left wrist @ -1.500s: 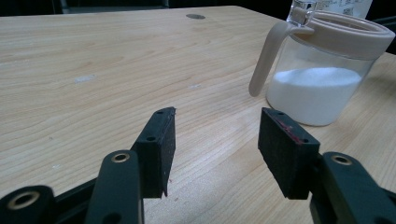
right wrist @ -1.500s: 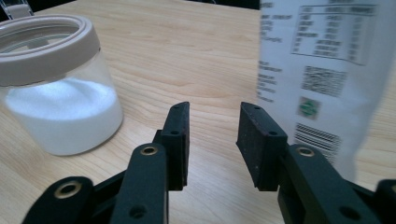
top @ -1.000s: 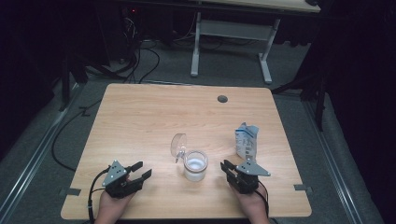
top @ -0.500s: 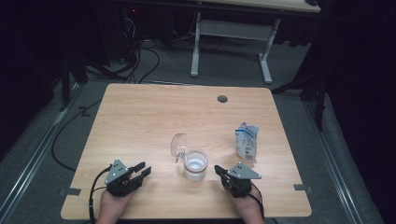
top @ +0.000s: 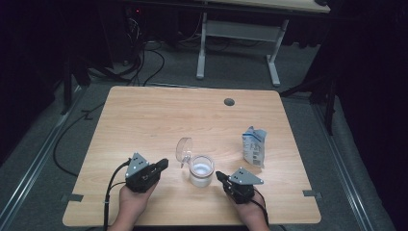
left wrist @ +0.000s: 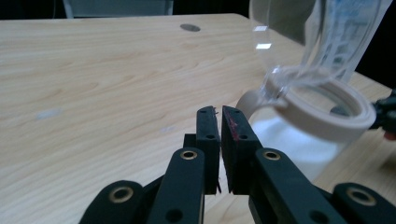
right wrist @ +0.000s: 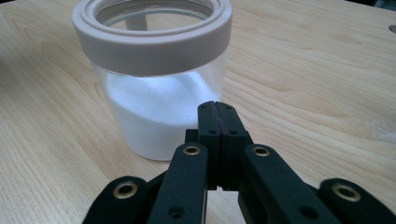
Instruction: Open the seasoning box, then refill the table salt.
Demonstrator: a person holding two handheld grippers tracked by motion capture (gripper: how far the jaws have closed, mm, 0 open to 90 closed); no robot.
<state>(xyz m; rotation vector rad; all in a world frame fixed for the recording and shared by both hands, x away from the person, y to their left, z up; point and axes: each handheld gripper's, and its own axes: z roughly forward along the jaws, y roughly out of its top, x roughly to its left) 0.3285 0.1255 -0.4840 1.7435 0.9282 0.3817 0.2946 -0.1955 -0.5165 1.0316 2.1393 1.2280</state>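
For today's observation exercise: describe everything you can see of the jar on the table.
The jar is small, round and clear, like glass or plastic, with a thick pale collar round its mouth. Its clear hinged lid stands open, tilted up to the left. White powder fills it about halfway. It stands upright on the wooden table, near the front edge, between two grippers; neither touches it.

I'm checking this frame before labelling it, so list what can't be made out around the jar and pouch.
- Pouch, high view: print too small to read; in the left gripper view the jar's raised clear lid distorts it.
- Jar, right gripper view: rim's far side cut off by the top edge; the powder's kind is untellable.
- Left hand-held gripper: a thin gap; contact unclear.
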